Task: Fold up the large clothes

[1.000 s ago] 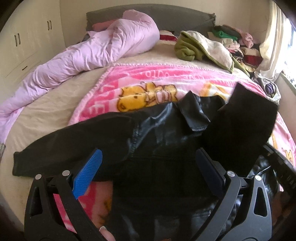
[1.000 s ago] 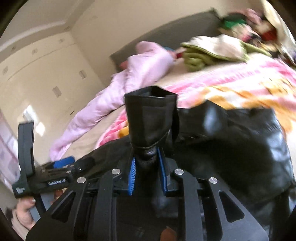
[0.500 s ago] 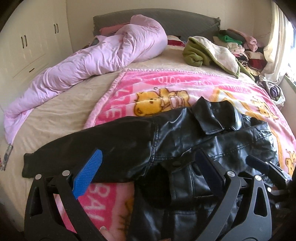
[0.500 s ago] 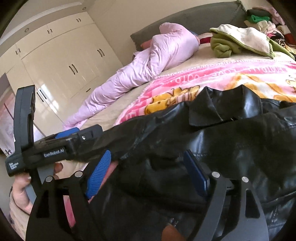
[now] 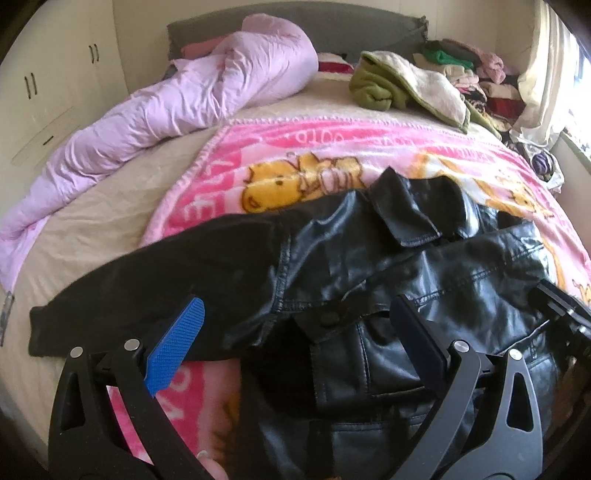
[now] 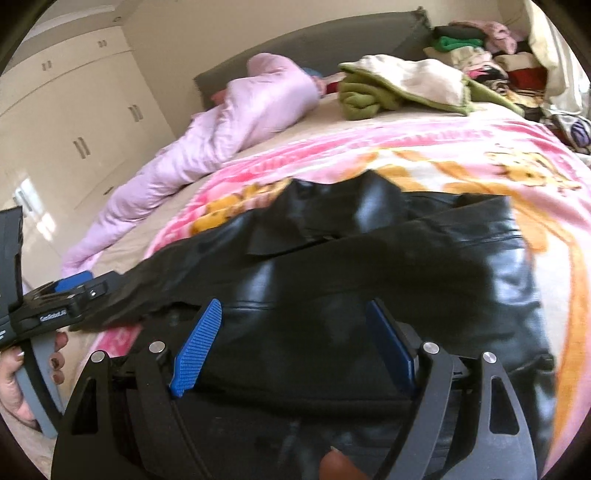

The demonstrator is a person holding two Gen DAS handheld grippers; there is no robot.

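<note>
One black leather jacket (image 5: 369, 280) lies spread on a pink cartoon-print blanket (image 5: 295, 147) at the near side of the bed (image 5: 103, 221). Its collar (image 5: 410, 206) is turned up toward the headboard (image 5: 332, 22). One sleeve (image 5: 159, 280) runs out flat to the left, its cuff resting on the beige sheet past the blanket's edge. In the right wrist view the other sleeve (image 6: 369, 266) lies folded across the jacket's front.

Left gripper (image 5: 295, 332): jaws spread wide, blue pads clear of the leather, nothing grasped; it hangs above the jacket's chest and left sleeve. Right gripper (image 6: 291, 332): jaws likewise released and wide, poised over the folded sleeve, with no cloth pinched between the pads. A person's hand (image 6: 22, 373) holds the left gripper's handle at the left edge of the right wrist view.

Beyond the jacket, a lilac quilt (image 5: 177, 107) lies bunched along the bed's left side. A green and cream garment (image 5: 406, 88) sits near the headboard. Stacked clothes (image 5: 476, 77) fill the far right corner beside a curtain (image 5: 543, 74). Cream wardrobe doors (image 6: 74, 122) line the left wall.
</note>
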